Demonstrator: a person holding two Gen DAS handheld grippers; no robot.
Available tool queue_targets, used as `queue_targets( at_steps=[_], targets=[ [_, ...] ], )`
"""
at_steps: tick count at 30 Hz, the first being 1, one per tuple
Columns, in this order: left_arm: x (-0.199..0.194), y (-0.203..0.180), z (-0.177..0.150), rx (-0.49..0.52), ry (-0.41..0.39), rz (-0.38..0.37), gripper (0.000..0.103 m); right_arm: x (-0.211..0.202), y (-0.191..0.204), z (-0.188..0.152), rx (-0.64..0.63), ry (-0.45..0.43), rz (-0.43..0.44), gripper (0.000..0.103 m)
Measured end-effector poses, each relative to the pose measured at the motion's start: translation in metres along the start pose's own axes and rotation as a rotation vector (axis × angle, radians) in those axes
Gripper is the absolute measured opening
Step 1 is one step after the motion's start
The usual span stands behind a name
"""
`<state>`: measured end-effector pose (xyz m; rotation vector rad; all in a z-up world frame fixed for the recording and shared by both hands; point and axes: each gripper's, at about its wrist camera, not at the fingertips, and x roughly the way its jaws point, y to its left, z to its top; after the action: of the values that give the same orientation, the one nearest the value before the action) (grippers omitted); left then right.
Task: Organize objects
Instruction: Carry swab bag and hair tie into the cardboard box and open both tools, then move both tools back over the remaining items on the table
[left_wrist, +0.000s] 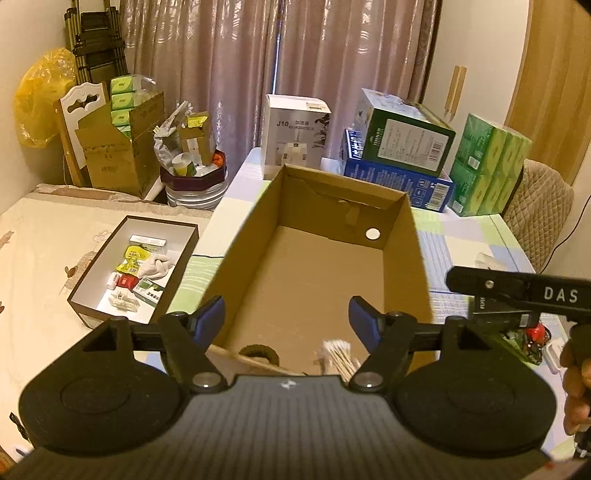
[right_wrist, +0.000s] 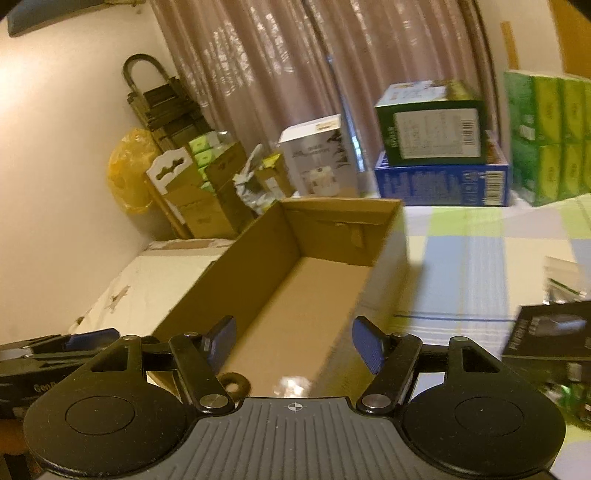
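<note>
An open brown cardboard box (left_wrist: 406, 236) lies lengthwise on the table; in the right wrist view the box (right_wrist: 384, 266) is blurred. At its near end lie a brown hair tie (left_wrist: 258, 352) and a bundle of cotton swabs (left_wrist: 338, 354). My left gripper (left_wrist: 286, 314) hangs open above that near end, nothing between its blue pads. My right gripper (right_wrist: 291, 341) is open too, over the box's near right part, with the hair tie (right_wrist: 232, 382) just below it. The right gripper's black body (left_wrist: 524, 291) shows at the left view's right edge.
A white-lined tray (left_wrist: 88, 280) of small packets sits on the bed to the left. Boxes (left_wrist: 399, 177) and green tissue packs (left_wrist: 487, 166) stand at the table's far side. A black carton (right_wrist: 550, 328) and small items (left_wrist: 528, 339) lie on the checked tablecloth right of the box.
</note>
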<state>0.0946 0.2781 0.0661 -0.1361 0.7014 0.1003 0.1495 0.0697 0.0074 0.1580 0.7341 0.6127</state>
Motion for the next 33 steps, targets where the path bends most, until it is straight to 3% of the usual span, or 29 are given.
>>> queue_targets(
  at_steps=[5, 23, 33],
  targets=[
    [-0.014, -0.019, -0.010, -0.002, -0.001, -0.021, 0.073, -0.035, -0.015, -0.018, 0.021, -0.018, -0.056, 0.066],
    [-0.052, -0.143, -0.054, 0.091, -0.002, -0.166, 0.102, -0.167, -0.098, -0.088, 0.115, -0.070, -0.265, 0.067],
    [-0.044, -0.204, -0.066, 0.162, 0.029, -0.235, 0.102, -0.223, -0.161, -0.114, 0.225, -0.093, -0.395, 0.067]
  ],
)
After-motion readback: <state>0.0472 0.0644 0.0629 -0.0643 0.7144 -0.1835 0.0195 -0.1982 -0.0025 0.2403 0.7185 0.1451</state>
